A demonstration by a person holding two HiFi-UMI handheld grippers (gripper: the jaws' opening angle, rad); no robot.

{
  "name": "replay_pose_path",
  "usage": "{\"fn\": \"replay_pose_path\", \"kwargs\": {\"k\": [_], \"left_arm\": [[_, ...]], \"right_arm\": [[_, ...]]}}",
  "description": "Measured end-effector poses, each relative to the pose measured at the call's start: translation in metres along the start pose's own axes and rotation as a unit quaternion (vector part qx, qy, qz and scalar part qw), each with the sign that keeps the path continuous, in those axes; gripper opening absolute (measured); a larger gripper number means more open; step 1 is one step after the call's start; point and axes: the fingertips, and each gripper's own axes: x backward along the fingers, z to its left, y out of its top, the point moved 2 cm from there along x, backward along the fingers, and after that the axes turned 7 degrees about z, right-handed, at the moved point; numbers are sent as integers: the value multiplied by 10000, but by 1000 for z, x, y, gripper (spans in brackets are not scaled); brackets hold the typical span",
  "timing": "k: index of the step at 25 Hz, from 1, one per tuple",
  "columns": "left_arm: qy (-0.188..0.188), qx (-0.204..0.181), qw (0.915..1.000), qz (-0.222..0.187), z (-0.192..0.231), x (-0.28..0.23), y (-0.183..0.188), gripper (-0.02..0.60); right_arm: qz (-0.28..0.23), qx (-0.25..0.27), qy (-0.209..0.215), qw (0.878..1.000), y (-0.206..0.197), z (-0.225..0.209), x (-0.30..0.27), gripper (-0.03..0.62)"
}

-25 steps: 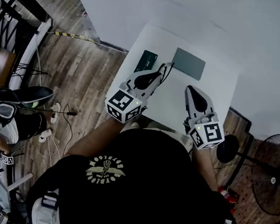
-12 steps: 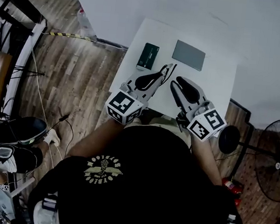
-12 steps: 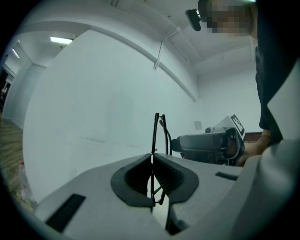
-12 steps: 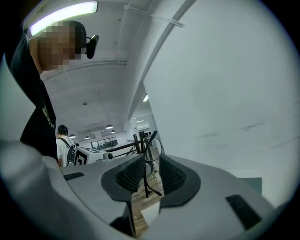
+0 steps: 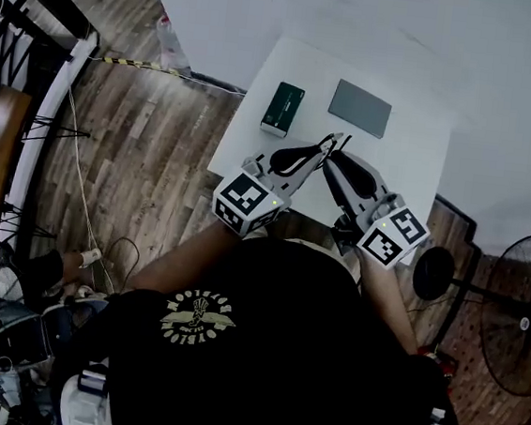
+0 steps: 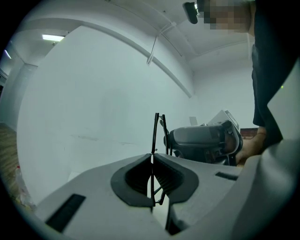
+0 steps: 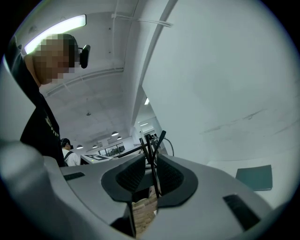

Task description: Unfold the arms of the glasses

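The glasses (image 5: 334,141) are a thin black wire frame held just above the white table (image 5: 414,147). My left gripper (image 5: 327,145) is shut on the glasses' frame (image 6: 153,140), which stands upright out of its pads. My right gripper (image 5: 330,159) has come in from the right, tip to tip with the left one. In the right gripper view a black arm of the glasses (image 7: 151,161) runs between the pads (image 7: 174,176). A narrow gap still shows beside it. The right gripper (image 6: 202,142) also shows in the left gripper view, just behind the frame.
A dark green case (image 5: 282,109) and a grey flat pad (image 5: 359,107) lie at the far side of the table. A fan (image 5: 518,318) stands on the wooden floor at the right. The person's body is close against the table's near edge.
The right gripper has swung left and rolled, from about a hand's width away to tip to tip with the left one. The left gripper has shifted a little right with the glasses.
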Motion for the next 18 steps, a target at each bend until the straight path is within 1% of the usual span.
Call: {"fn": "replay_pose_path", "kwargs": {"k": [3,5,10,15,18], "left_arm": [[-74,33,10000,8,-7,-6,2,20],[-112,56,9999,3,-7,-8,3,20],[-161,112,9998,6,-10,-18,0,20],[-44,92,9999,41,-40,-63,4,20],[19,65,10000,36,-50,-80,7,20]], "right_arm": [[22,-5,-136,9999,-1,-3,8,34],[13,-12,-259,9997,-1,-7,12,17],[-29,-74,-375,9993,-6,-14,27,14],[-102,-63,-385,9992,0,-44,81,12],[-111,-63,-373,9992,2,-55,99,12]]}}
